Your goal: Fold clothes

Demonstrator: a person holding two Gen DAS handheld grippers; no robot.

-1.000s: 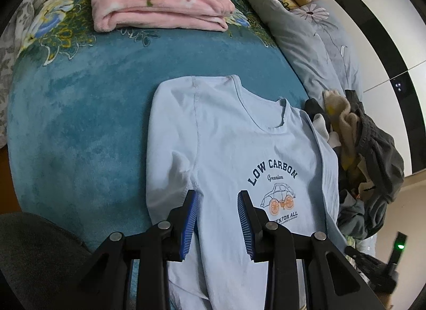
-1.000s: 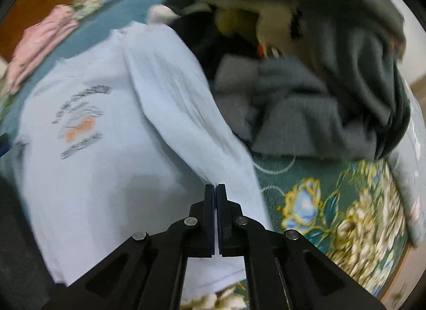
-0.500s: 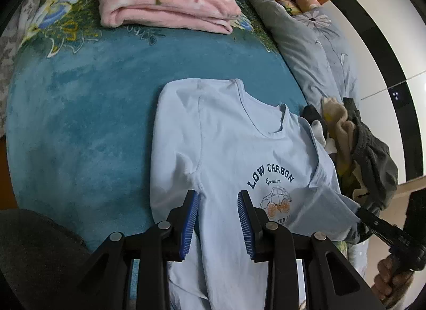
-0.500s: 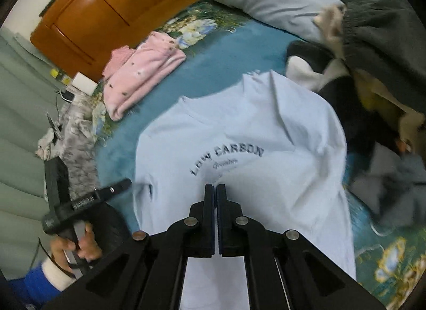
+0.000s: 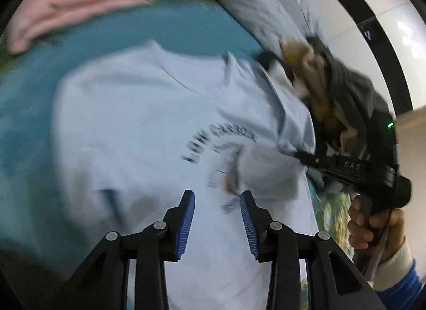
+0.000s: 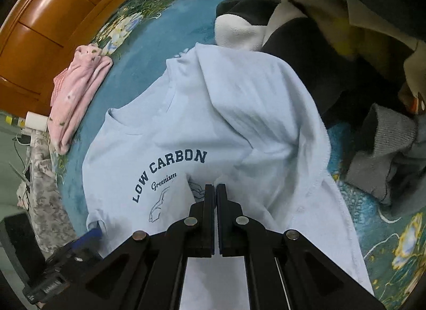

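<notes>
The light blue cotton T-shirt (image 6: pixel 186 134) lay on the teal fuzzy blanket (image 6: pixel 149 41). The right gripper (image 6: pixel 215 190) pinched its folded-over side. The left gripper (image 5: pixel 217 200) hung wide apart above the shirt. Farther off lay folded pink clothes (image 6: pixel 74 97) and a dark clothes pile (image 6: pixel 346 43).
</notes>
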